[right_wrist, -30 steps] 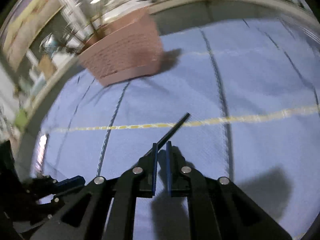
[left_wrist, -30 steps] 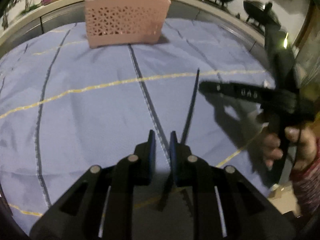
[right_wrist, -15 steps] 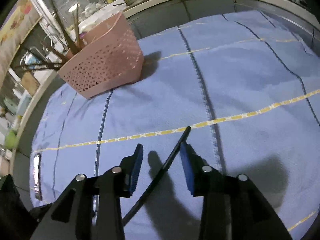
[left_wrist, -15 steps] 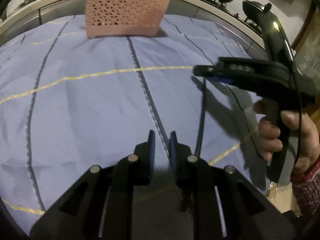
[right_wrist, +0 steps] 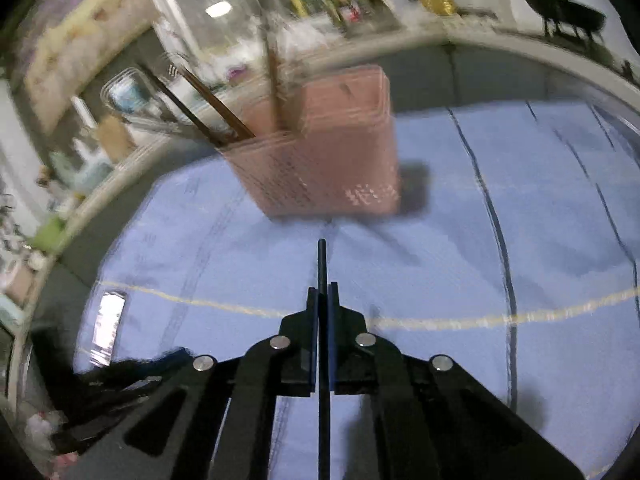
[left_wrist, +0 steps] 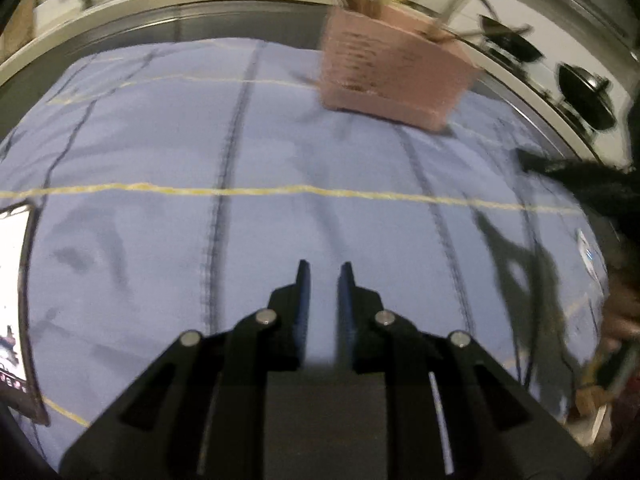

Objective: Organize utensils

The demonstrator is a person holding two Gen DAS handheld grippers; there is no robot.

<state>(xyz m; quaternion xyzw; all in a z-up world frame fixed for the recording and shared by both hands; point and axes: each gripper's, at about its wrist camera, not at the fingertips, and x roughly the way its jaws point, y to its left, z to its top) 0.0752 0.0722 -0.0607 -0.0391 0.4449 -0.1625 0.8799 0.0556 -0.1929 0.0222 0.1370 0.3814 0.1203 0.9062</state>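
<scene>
My right tool (right_wrist: pixel 323 292) just closed, pinching black chopstick (right_wrist: pixel 321 264), tip pointing at pink basket (right_wrist: pixel 328 160) | my left tool (left_wrist: pixel 323 280) slightly spread, holding nothing, over the bench's blue cloth (left_wrist: pixel 160 240)

A thin black chopstick (right_wrist: pixel 322 268) points toward the pink perforated basket (right_wrist: pixel 332 160) holding upright brown utensils (right_wrist: pixel 276 80).

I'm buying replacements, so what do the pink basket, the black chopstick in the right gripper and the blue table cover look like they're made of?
Pink basket: probably moulded plastic, matte, its walls pierced with a regular lattice of holes. Black chopstick: thin, straight and dull black; plastic or lacquered wood, blur leaves it open. Blue table cover: woven cloth, matte, with wrinkles and stitched-looking dark and yellow stripes.
</scene>
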